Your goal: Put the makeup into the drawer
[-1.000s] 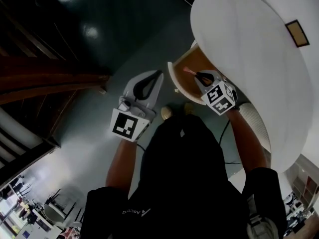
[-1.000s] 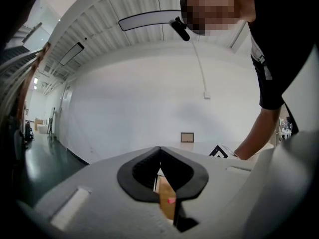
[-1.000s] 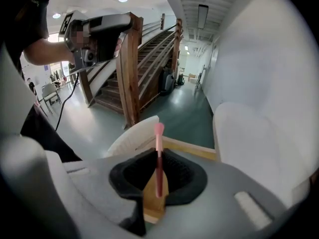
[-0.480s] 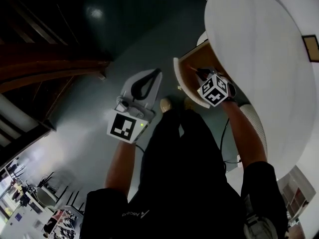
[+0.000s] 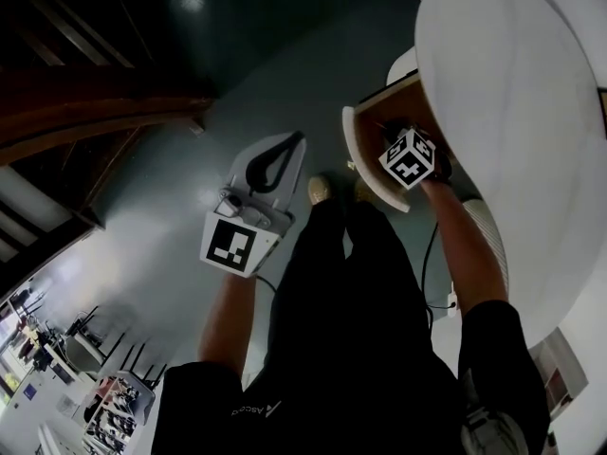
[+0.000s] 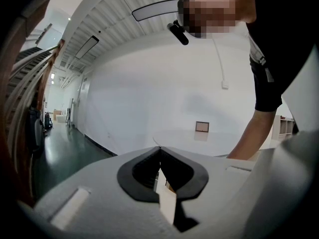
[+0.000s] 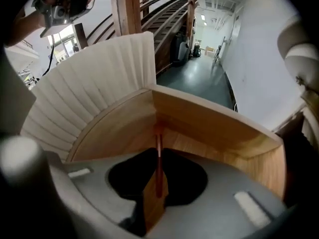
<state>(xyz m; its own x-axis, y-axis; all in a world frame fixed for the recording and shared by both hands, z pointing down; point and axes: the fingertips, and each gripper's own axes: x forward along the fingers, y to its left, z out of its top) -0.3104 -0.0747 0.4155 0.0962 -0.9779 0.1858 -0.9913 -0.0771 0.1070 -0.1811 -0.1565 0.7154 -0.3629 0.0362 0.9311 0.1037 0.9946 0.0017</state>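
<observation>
- Since a second earlier, our right gripper (image 5: 392, 136) had sunk deeper into the open wooden drawer (image 5: 364, 159), while our left gripper (image 5: 297, 140) had hardly shifted.
- At left, the left gripper hung above the dark green floor (image 5: 190, 102), well apart from the drawer. Its jaws were pressed together with nothing between them.
- Between the two grippers, we saw the person's shoe (image 5: 319, 190) on the floor.
- At right, the right gripper's jaws were clamped on the makeup (image 7: 158, 158), a thin reddish stick. Its far end pointed into the drawer's inner corner; we could not tell whether it touched the wood.
- The drawer stood pulled out from under the round white table (image 5: 512, 112).
</observation>
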